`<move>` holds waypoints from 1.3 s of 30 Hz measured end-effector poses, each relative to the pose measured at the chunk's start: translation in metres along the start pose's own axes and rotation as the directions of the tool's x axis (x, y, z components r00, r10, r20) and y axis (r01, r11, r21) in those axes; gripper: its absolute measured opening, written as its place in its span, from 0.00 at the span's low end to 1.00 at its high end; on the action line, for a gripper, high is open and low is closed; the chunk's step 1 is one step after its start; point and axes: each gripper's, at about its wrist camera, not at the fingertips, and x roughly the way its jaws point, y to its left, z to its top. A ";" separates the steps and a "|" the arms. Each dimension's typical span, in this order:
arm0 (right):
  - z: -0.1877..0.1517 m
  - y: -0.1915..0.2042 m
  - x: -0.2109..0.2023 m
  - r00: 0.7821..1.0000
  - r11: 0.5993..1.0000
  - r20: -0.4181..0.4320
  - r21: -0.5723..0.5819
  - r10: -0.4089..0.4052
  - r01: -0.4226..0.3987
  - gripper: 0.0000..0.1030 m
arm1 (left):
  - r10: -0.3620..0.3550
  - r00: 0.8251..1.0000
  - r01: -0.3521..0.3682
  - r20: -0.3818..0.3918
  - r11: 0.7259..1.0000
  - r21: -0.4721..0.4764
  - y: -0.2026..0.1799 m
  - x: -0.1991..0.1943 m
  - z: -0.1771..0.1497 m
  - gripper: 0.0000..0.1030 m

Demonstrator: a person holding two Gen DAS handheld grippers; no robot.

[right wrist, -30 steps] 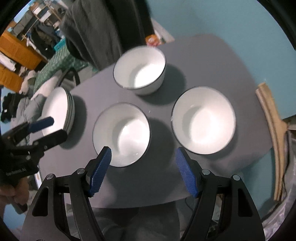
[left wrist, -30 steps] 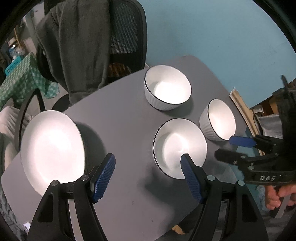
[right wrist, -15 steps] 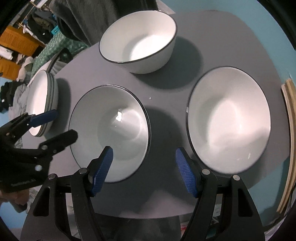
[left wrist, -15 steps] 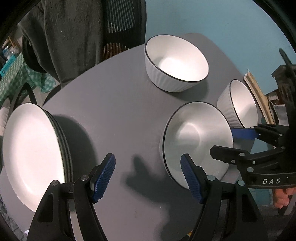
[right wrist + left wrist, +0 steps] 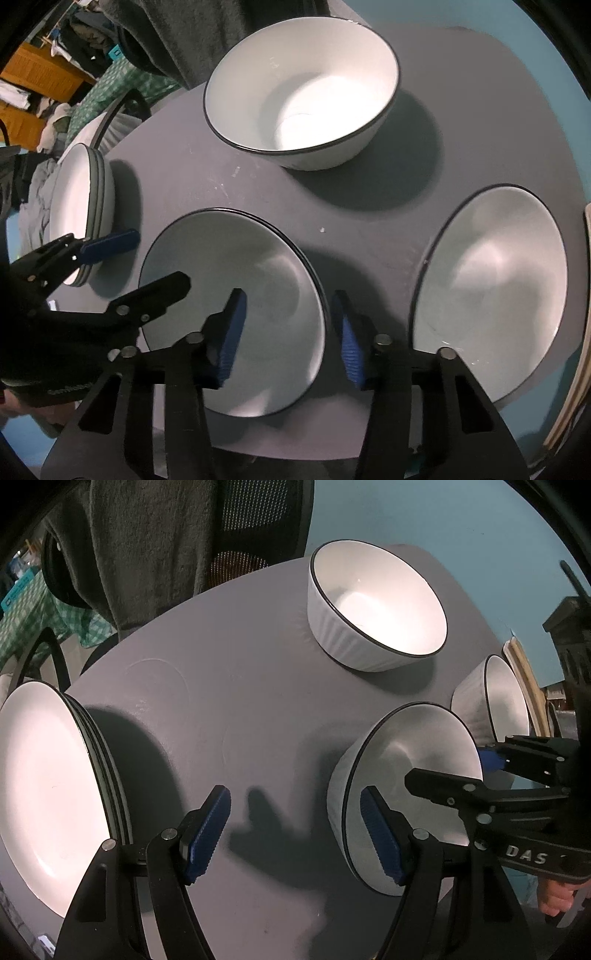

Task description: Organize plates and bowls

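Note:
Three white bowls with dark rims stand on a round grey table point(image 5: 240, 664): a far bowl point(image 5: 376, 605), a near bowl point(image 5: 406, 786) and a right bowl point(image 5: 498, 701). At the left sits a stack of white plates point(image 5: 44, 794). My left gripper point(image 5: 295, 823) is open, one finger over the near bowl's left rim and the other above bare table. My right gripper point(image 5: 290, 332) straddles the near bowl's point(image 5: 240, 295) right rim. Its jaws are closing, with the rim between them and the pads not touching it. The right bowl point(image 5: 491, 295) lies just beside it.
A black office chair draped with a grey garment point(image 5: 147, 535) stands behind the table. A green checked cloth point(image 5: 22, 616) lies at the far left. Wooden boards point(image 5: 528, 679) lean past the table's right edge. A hand point(image 5: 554, 897) holds the right gripper.
Both grippers have sunk toward the near bowl, which now looms larger. The right gripper's jaws have narrowed around its right rim. The left gripper's jaws stay wide.

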 end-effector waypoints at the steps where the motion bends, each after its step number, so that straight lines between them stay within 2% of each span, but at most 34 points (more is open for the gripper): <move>1: -0.001 0.001 0.002 1.000 1.000 -0.007 -0.002 -0.016 0.016 0.40 | 0.000 1.000 0.000 -0.001 1.000 0.002 0.000 -0.001 -0.001 0.72; 6: -0.004 0.006 0.001 0.998 0.998 -0.012 -0.021 -0.067 0.067 0.36 | 0.004 1.000 -0.004 -0.003 1.000 0.008 0.004 -0.002 -0.002 0.72; 10: 0.002 0.007 0.005 0.999 1.000 -0.036 -0.010 -0.025 0.025 0.22 | -0.003 1.000 0.003 -0.007 1.000 -0.007 0.009 -0.002 -0.004 0.72; 12: 0.003 0.011 0.008 0.999 1.000 -0.046 -0.004 -0.002 0.002 0.22 | -0.001 1.000 0.001 -0.011 1.000 -0.014 0.012 0.000 -0.004 0.72; 15: 0.005 0.017 0.011 0.999 1.000 -0.046 -0.016 -0.027 0.026 0.22 | 0.003 1.000 -0.004 -0.021 0.999 -0.033 0.017 0.003 -0.007 0.72; 21: 0.005 0.010 0.018 0.998 1.000 -0.061 0.001 -0.012 0.013 0.22 | -0.016 0.999 0.013 -0.045 0.997 -0.072 0.023 0.012 -0.008 0.71; 25: 0.002 0.004 0.017 0.998 1.000 -0.055 0.019 0.003 -0.002 0.15 | -0.035 0.997 0.028 -0.066 0.995 -0.099 0.024 0.019 -0.008 0.55; 29: 0.009 0.003 0.021 0.998 0.999 -0.057 0.048 0.019 -0.016 0.14 | -0.031 0.996 0.022 -0.081 0.994 -0.105 0.024 0.023 -0.007 0.41; 31: 0.008 0.002 0.020 0.998 0.999 -0.054 0.050 0.017 -0.015 0.13 | -0.034 0.996 0.024 -0.088 0.994 -0.105 0.023 0.024 -0.007 0.30; 32: 0.008 0.003 0.020 0.999 0.999 -0.051 0.052 0.015 -0.013 0.12 | -0.051 0.995 0.041 -0.089 0.993 -0.113 0.023 0.024 -0.007 0.25; 33: 0.007 0.002 0.019 0.999 0.998 -0.047 0.054 0.011 -0.009 0.11 | -0.080 0.992 0.068 -0.096 0.990 -0.125 0.022 0.025 -0.006 0.15; 34: 0.005 0.005 0.019 0.999 0.999 -0.045 0.053 0.009 -0.006 0.10 | -0.106 0.989 0.091 -0.103 0.986 -0.141 0.022 0.026 -0.006 0.10; 39: -0.001 0.007 0.016 0.999 0.999 -0.038 0.038 -0.014 0.015 0.08 | -0.076 0.992 0.060 -0.102 0.986 -0.155 0.016 0.024 -0.006 0.07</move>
